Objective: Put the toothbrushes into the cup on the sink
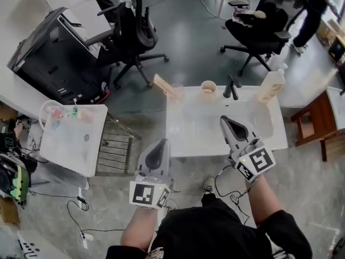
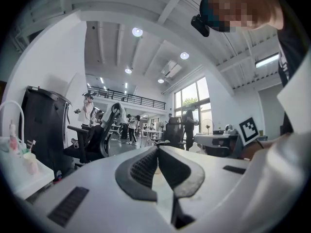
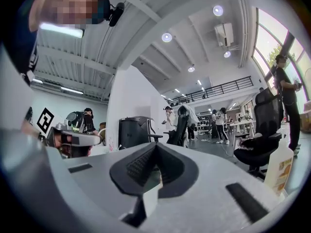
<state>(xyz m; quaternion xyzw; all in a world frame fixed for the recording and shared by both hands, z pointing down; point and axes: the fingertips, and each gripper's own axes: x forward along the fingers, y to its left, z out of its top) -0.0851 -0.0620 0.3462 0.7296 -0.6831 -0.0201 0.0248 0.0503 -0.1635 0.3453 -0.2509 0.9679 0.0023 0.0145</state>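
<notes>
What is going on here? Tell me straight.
A person stands at a white sink with a two-jaw gripper in each hand. The left gripper hangs off the sink's front left corner, and the right gripper is over the basin. Both are shut and empty. A beige cup stands at the back beside the faucet; its contents are unclear.

Contents of the cup [image 1: 208,89]: too small, indistinct

Left gripper [image 1: 163,142], right gripper [image 1: 224,120] — fingers [image 2: 141,171] together
</notes>
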